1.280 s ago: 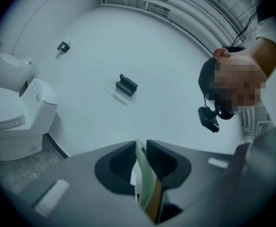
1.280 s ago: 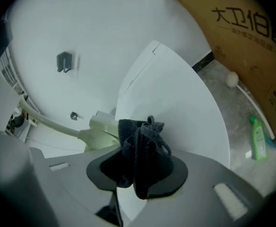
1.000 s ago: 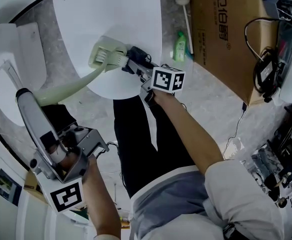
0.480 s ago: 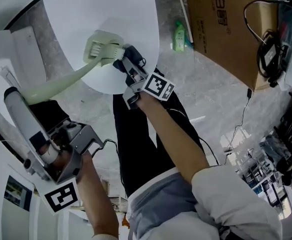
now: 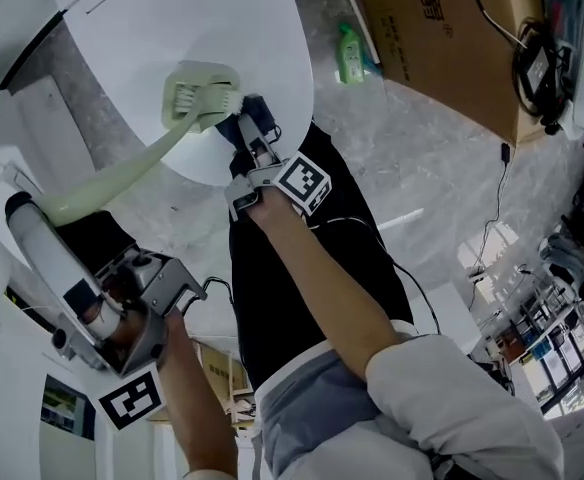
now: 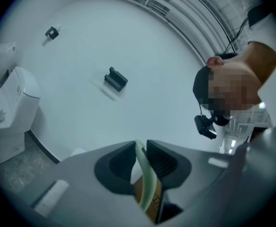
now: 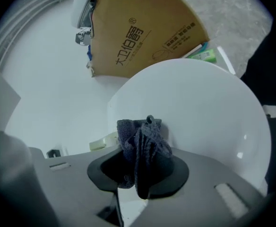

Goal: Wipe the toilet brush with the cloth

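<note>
The pale green toilet brush has its bristled head over a white round surface. Its curved handle runs down-left to my left gripper, which is shut on the handle. My right gripper is shut on a dark grey cloth and holds it against the right side of the brush head. In the right gripper view the cloth bunches up between the jaws, and a bit of the brush shows to its left.
A cardboard box and a green bottle stand on the stone floor at the right. Cables lie at the far right. A white toilet stands at the left. The person's dark trousers fill the middle.
The right gripper has swung round and now reaches the brush head from below rather than from the right, with the cloth still at the bristles. The left gripper keeps its hold.
</note>
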### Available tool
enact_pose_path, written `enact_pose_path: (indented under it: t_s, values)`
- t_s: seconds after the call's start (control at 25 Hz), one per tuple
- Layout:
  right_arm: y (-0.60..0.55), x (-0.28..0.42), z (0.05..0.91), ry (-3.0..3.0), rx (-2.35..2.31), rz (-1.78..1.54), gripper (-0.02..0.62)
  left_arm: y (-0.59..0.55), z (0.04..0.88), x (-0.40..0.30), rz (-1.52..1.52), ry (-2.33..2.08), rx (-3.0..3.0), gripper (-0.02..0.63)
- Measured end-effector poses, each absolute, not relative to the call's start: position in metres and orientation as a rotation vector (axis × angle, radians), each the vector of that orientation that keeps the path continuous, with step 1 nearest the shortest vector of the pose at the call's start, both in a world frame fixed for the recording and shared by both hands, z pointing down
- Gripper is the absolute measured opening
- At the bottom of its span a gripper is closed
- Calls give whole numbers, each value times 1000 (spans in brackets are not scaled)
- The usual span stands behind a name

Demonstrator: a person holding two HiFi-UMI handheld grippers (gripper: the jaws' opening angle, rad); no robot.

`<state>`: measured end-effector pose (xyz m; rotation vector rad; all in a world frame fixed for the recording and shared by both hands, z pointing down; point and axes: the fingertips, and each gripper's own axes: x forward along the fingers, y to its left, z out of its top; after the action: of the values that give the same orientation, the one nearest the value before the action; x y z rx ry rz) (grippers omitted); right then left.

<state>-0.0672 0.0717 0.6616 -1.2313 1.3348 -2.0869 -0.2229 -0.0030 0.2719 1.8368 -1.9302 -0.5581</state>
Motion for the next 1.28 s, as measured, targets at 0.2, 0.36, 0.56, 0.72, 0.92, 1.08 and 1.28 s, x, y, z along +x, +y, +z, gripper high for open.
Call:
enact_pose_path:
  t_s: [0.2,0.36,0.56,0.72,0.92,1.08,1.28]
  values:
    - [77,-68,663,1169,-1277,-2034,94,-11,272,-221,-542,-1878,1860,0]
    - [83,-69,664,1068,-1301,-2009,94,-15,272,-221,-532,-1836,1884,0]
    - [84,-72,662,1009,-1310,-1979,94,-21,271,-221,-529,-1798,1909,0]
    - [89,-77,660,953,-1297,-1977,94,-23,273,-220,-527,-1778,1917,0]
    - [100,-84,655,876,-1275,-2001,92,-21,273,-219,-515,-1769,1922,0]
    - [103,-91,647,824,-1242,-2006,94,-20,273,-221,-505,-1769,1926,0]
    - [107,-97,638,821,-1212,-2036,94,-20,272,-221,-498,-1765,1929,0]
